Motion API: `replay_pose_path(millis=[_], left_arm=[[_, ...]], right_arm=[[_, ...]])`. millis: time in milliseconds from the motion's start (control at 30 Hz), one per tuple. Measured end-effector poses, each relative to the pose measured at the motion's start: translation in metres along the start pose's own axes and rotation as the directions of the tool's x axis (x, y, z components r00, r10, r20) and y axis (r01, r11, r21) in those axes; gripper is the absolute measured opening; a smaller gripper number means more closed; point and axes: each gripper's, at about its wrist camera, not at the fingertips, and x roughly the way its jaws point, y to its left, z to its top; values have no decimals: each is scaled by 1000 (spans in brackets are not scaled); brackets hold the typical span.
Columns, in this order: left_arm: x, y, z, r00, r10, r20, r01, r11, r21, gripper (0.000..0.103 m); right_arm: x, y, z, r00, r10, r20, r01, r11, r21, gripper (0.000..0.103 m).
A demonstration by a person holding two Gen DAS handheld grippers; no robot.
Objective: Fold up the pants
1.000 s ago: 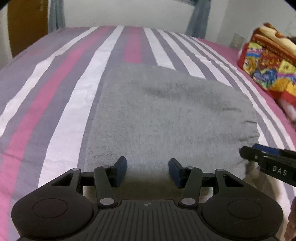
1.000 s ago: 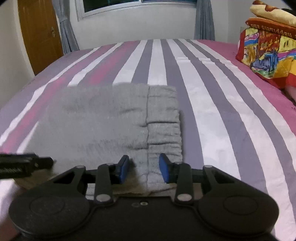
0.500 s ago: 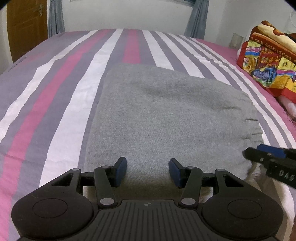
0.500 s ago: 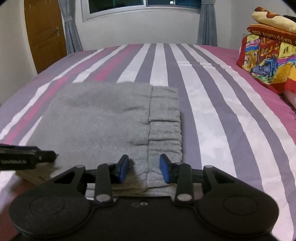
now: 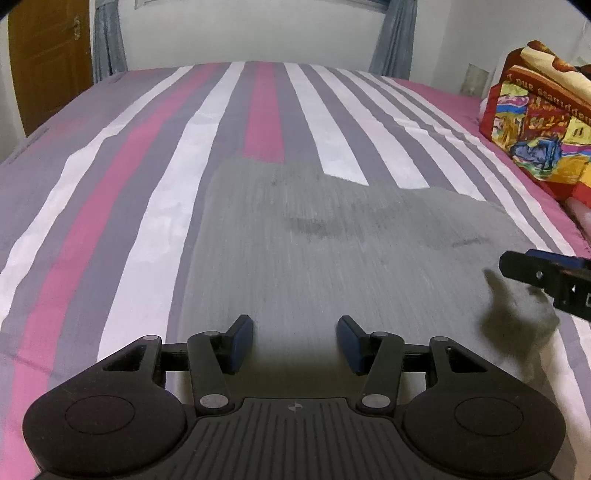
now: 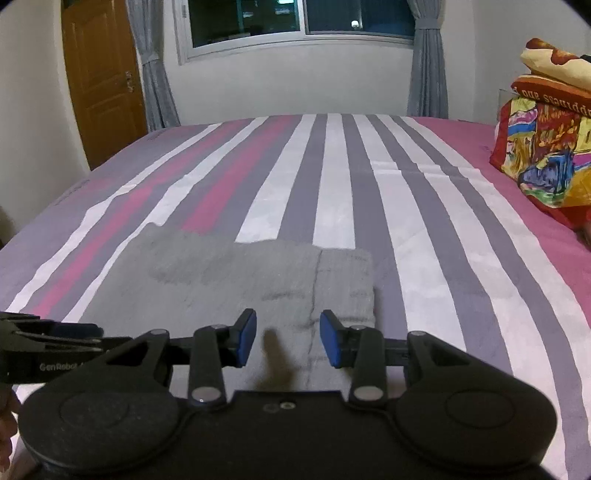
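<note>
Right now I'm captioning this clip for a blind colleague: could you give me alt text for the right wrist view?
Folded grey pants lie flat on a bed with a pink, white and purple striped sheet, their elastic waistband on the right. The right gripper hangs open over their near edge, holding nothing, and the left gripper pokes in from the left. Behind are a wooden door, a curtained window and colourful bedding.

The left tongs (image 5: 295,343) point forward with jaws spread wide and nothing between the blue pads (image 5: 240,341). The right tongs (image 6: 288,338) are likewise parted, with blue pads (image 6: 330,341) bare and gripping nothing. Both sit level, side by side. In the left view, the right tongs' tip (image 5: 546,277) juts in from the right edge; in the right view, the left tongs (image 6: 51,339) reach in from the left edge, with a bit of hand (image 6: 7,424) visible below them.
</note>
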Motion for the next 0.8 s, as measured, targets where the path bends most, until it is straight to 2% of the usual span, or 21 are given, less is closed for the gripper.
replay_pose_path(millis=[300,400,467,633,800], left_arm=[[37,-7,37,1000,7,-5,-7,999,38,52],[52,-10,50,1000,18,-4,-18,998,53,52],[61,-11,55,1000,20,-2,-20,998,62,56],[82,-7,58,1000,9,-14,-9,1000,20,61],[85,-12,51,1000,29,6,-29,999,31,62]], right_arm=[[38,-9,24,999,-49,-2,49,999,-7,38],[55,-10,24,997,-68,-24,68,997,-21,38],[65,-10,19,996,-82,-34,81,996,-32,38],[81,-16,5,995,-84,-45,84,996,-8,40],[87,-15,3,994,-94,-48,93,996,-7,41]])
